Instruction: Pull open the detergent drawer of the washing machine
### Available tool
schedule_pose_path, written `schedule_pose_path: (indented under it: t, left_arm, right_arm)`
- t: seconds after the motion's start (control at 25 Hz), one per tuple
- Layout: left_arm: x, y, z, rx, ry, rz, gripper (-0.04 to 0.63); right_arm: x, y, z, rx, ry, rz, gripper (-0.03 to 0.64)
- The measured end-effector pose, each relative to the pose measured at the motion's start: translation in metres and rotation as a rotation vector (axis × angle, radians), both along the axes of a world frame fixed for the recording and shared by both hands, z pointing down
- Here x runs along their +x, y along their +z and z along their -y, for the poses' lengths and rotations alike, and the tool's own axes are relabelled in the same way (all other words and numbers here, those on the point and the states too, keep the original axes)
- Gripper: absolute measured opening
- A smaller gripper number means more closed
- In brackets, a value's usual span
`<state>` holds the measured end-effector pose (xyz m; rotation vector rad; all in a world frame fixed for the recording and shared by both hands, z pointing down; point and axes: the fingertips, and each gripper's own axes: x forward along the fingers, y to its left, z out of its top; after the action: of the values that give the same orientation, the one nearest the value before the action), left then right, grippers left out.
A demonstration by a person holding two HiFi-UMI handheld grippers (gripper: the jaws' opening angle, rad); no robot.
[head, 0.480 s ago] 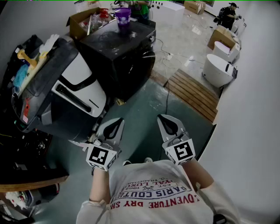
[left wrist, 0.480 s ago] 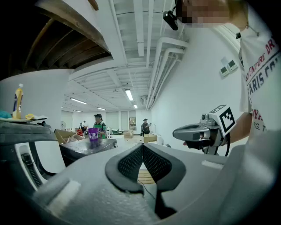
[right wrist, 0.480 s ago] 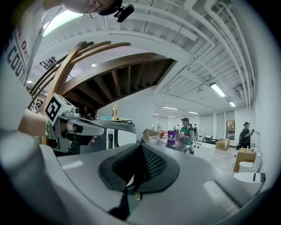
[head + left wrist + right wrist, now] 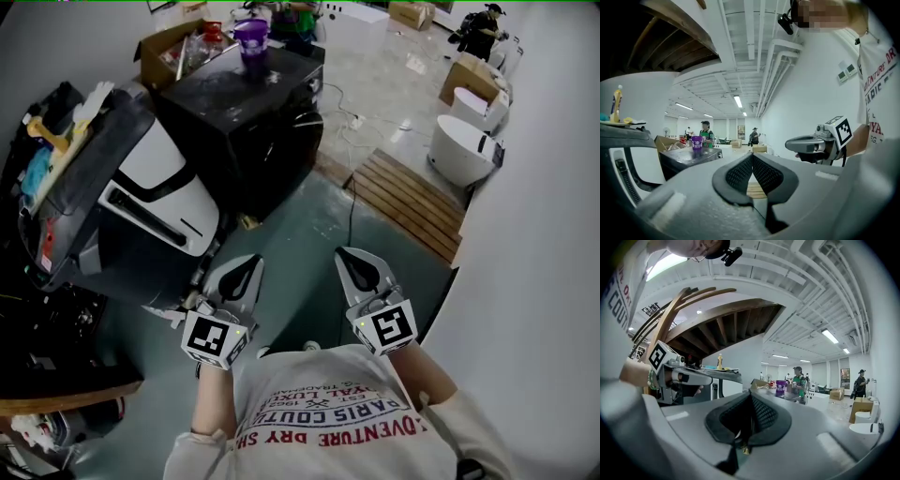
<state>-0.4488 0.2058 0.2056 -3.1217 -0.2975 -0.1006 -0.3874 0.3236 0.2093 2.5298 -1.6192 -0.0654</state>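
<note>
Washer (image 4: 164, 178) sits at the left of the head view, and both my tongs hang at lower centre, well clear of it. The left tongs (image 4: 242, 272) are the nearer pair, with their tips just off the washer's lower right corner and not touching. The right tongs (image 4: 361, 269) are further right, over bare floor (image 4: 300, 234).

A dark slot (image 4: 141, 211) runs across the washer's white front. I can't tell whether that marks the drawer.

In the left gripper view the left tongs (image 4: 752, 171) are pressed together, pad against pad, with nothing between them. The right tongs (image 4: 750, 416) look the same in their own view, closed and empty. Both pairs point level, side by side with a gap between them.

For writing, my shirt (image 4: 328, 412) reads upside down in the head view, with "PARIS COUT" and "DRY" legible. Each pair of tongs has a black-and-white square marker on its cube.

For room to move, a black machine (image 4: 253, 112) stands at upper centre against the washer's far side, with a purple cup (image 4: 251, 37) on top. Wooden slats (image 4: 412, 202) lie on the floor at right, and a white wall (image 4: 534, 281) closes the right edge. A lane of green floor runs from my tongs up between the washer and the slats.
</note>
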Motion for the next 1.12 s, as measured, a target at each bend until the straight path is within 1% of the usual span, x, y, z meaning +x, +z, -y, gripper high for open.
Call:
schedule_pose_path:
  t: [0.08,0.2,0.28,0.32,0.52,0.6,0.72,0.88,1.04,1.12]
  left_arm:
    - [0.004,0.002,-0.004,-0.014,0.006,-0.013,0.0]
    - [0.012,-0.005,-0.012,-0.057,0.012,-0.054,0.007]
    - [0.021,-0.004,-0.014,-0.078,0.011,-0.061,0.273]
    - [0.025,-0.001,-0.014,-0.081,0.011,-0.053,0.319]
    - [0.06,0.02,-0.003,-0.095,0.007,-0.002,0.319]
    - [0.078,0.028,0.003,-0.102,0.008,0.015,0.319]
    - [0.114,0.039,0.021,-0.122,0.009,0.017,0.319]
    - [0.181,0.048,0.057,-0.16,0.0,0.017,0.319]
    - [0.258,0.056,0.098,-0.181,-0.005,0.015,0.319]
    - [0.294,0.056,0.121,-0.18,-0.017,0.019,0.319]
  right_arm:
    - [0.003,0.0,-0.004,0.011,-0.006,0.001,0.0]
    - [0.01,0.0,-0.009,0.03,-0.011,0.014,0.0]
    - [0.017,0.003,-0.013,0.034,0.005,0.03,-0.001]
    - [0.022,0.005,-0.014,0.036,0.013,0.038,-0.002]
    - [0.058,0.02,-0.013,0.026,0.049,0.069,-0.002]
    - [0.078,0.028,-0.011,0.019,0.061,0.083,-0.002]
    - [0.115,0.036,-0.001,0.005,0.081,0.093,-0.002]
    - [0.182,0.041,0.029,-0.017,0.093,0.097,-0.002]
    - [0.258,0.04,0.072,-0.022,0.086,0.119,-0.002]
    - [0.296,0.04,0.093,-0.032,0.082,0.118,-0.002]
